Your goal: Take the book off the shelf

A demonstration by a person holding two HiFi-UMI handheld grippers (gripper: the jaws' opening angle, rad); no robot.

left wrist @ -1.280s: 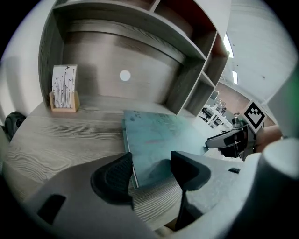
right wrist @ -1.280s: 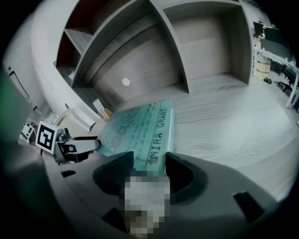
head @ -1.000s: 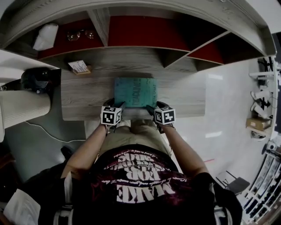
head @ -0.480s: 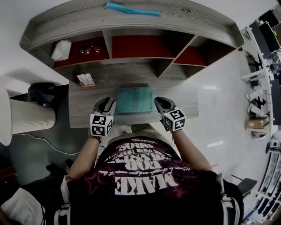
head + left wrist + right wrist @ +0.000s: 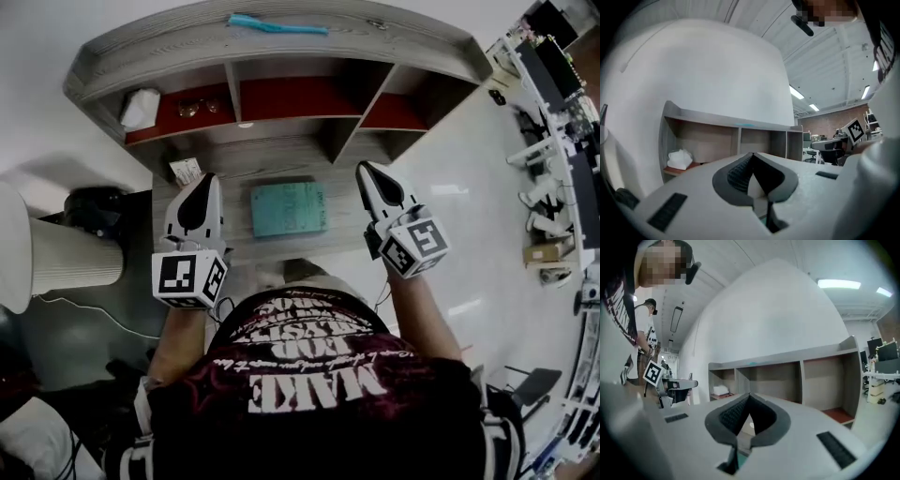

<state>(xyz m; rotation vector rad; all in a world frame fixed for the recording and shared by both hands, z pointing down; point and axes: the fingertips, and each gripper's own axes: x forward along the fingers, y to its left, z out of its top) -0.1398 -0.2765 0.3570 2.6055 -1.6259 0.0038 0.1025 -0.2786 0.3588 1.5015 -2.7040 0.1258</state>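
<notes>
**A:** Is the book off the shelf [image 5: 394,37] yet?

**B:** It seems so. The teal book [image 5: 289,208] lies flat on the desk [image 5: 281,157], between the two sets of fingers and touching neither.

**A:** And the grippers?

**B:** The left gripper [image 5: 204,187] and right gripper [image 5: 371,180] each have their jaws pressed together on nothing. I'd judge the task as good as done.

Ceiling lights [image 5: 839,284] glare brightly; fisheye edges curve and darken.

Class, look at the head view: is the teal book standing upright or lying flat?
Lying flat: the book shows its whole cover face-up on the desk, below the shelf.
</notes>
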